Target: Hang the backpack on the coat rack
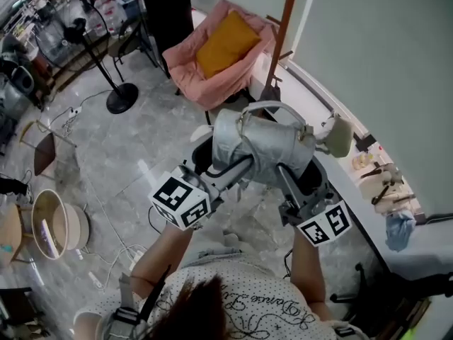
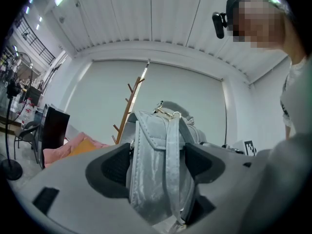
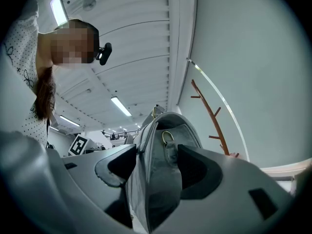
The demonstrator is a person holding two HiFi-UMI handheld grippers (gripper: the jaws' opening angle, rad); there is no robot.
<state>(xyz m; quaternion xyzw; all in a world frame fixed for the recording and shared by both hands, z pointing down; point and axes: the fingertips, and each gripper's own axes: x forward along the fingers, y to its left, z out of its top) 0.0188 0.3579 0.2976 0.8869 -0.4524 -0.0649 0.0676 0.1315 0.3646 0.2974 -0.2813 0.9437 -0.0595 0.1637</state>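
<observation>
Bright, even white light fills every view. A long white ceiling tube lamp (image 3: pixel 58 11) glares near ten o'clock in the right gripper view. The glossy pale grey marble floor (image 1: pixel 141 119) shows soft reflections at nine o'clock. Both gripper views bulge, with black corners.

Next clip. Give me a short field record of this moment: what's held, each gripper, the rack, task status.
held object: grey backpack, held up between both grippers
left gripper: jaws closed on the backpack's strap side
right gripper: jaws closed on the backpack's other side
coat rack: wooden, standing by the wall beyond the backpack
nearby: pink armchair with orange cushion, beside the rack's base
task status: backpack not yet hung, apart from the rack
</observation>
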